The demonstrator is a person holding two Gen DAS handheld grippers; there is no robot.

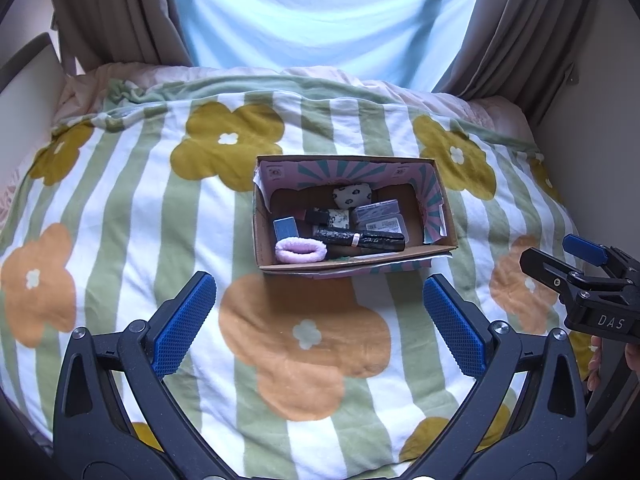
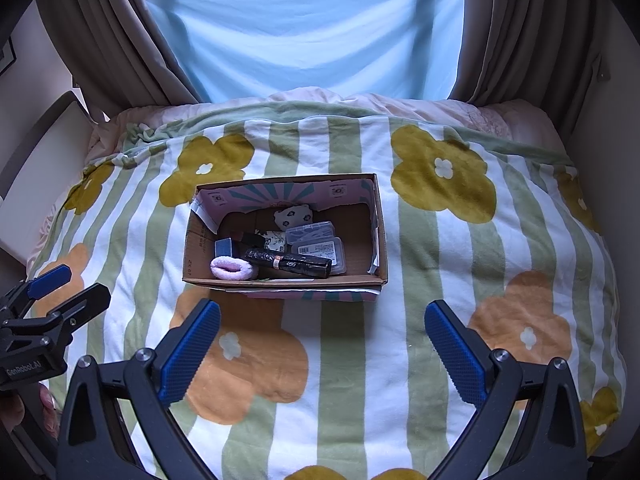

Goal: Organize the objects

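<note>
An open cardboard box sits on the flowered blanket in the middle of the bed. Inside lie a pink fuzzy ring, a black wrapped roll, a small blue box, clear plastic cases and a small patterned pouch. My left gripper is open and empty, held short of the box; it also shows at the left edge of the right wrist view. My right gripper is open and empty too, and shows in the left wrist view.
The blanket covers a bed with a pink quilt at the far end. Brown curtains and a light blue drape hang behind. A white panel stands at the left; a wall lies at the right.
</note>
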